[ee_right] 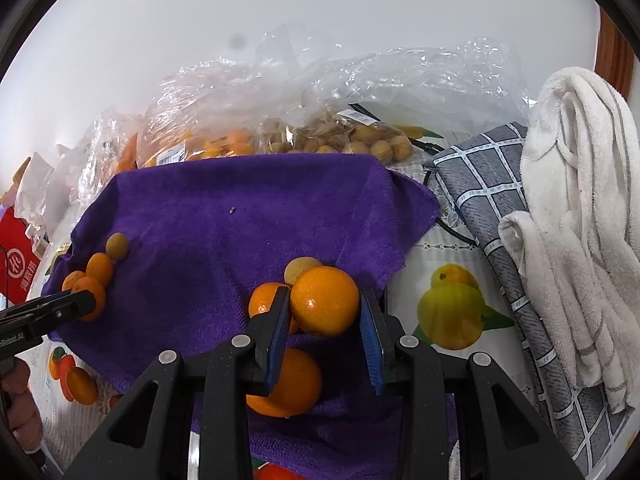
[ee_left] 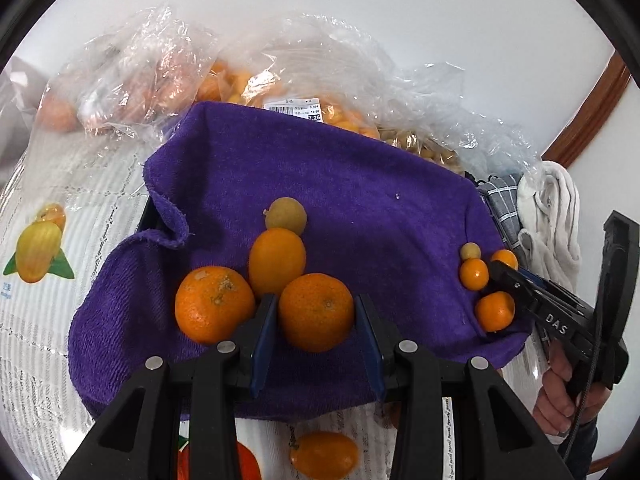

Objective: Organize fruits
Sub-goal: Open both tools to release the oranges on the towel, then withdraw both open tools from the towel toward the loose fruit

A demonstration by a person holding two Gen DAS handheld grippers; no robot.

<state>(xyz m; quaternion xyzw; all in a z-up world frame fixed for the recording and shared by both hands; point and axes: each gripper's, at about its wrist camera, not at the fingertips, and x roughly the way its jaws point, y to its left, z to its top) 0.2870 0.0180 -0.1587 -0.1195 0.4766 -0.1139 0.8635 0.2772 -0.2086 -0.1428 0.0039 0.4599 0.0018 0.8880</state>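
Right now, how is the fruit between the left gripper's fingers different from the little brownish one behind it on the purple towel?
The orange is large and bright orange; the brownish fruit is much smaller and dull yellow-brown. The orange sits between the open fingers of the left hand-held gripper, while the brownish fruit lies farther back, touching an oval orange fruit. The orange's skin looks pitted, the brownish fruit's smoother. Both are round and rest on the purple towel.

Towel (ee_left: 340, 184): fruit cluster (ee_left: 276, 264) at 7 o'clock, smaller cluster (ee_left: 486, 280) at 4 o'clock; bags (ee_left: 280, 80) behind at 12.
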